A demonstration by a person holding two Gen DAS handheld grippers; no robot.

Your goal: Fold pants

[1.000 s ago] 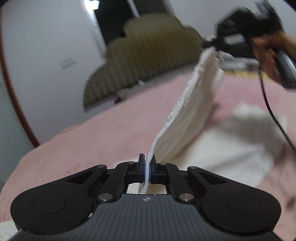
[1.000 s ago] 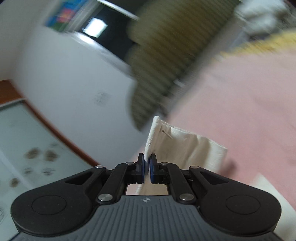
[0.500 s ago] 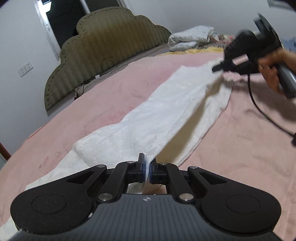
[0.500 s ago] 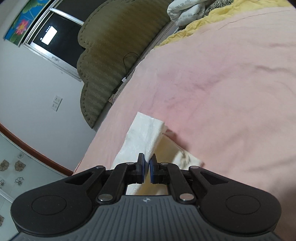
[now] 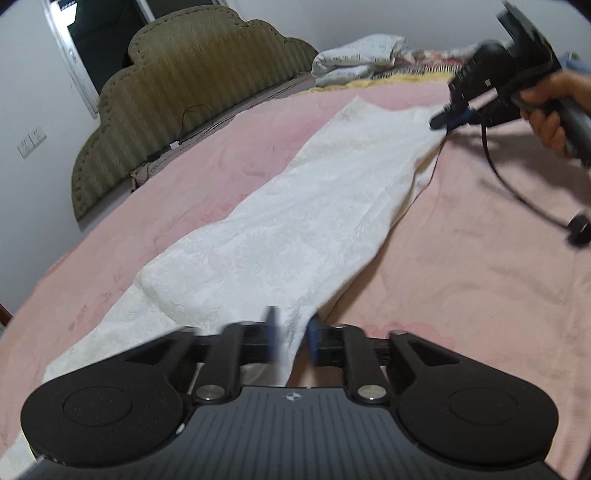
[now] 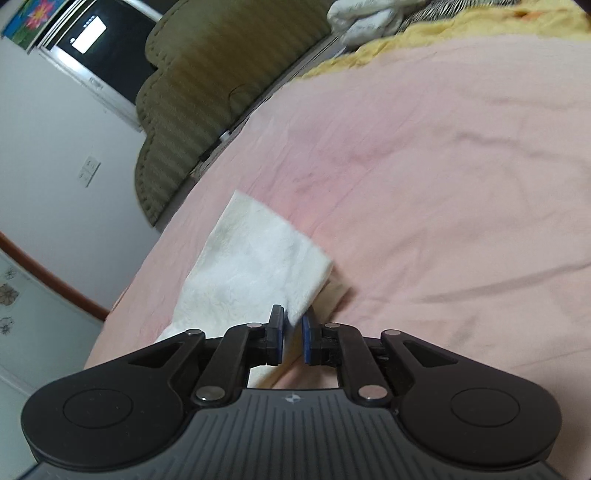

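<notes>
One pair of white pants (image 5: 306, 218) on one pink bed (image 5: 461, 280), two grippers, left (image 5: 291, 338) and right (image 6: 292, 334), one headboard (image 5: 177, 96), one window (image 6: 107, 48).

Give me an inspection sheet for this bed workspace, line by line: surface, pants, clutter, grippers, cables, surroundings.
Surface: pink bedspread, lightly wrinkled.
Job's things: white pants lie flat in a long strip, one layer folded over another; a lower layer peeks out along the near edge.
Clutter: bundled white bedding and a yellow blanket at the far end of the bed.
Grippers: left gripper open, cloth between its fingers; right gripper open over the pants' end corner.
Cables: black cable hangs from the right gripper; a thin cord lies by the headboard.
Surroundings: olive padded headboard, dark window, wall switch.
</notes>
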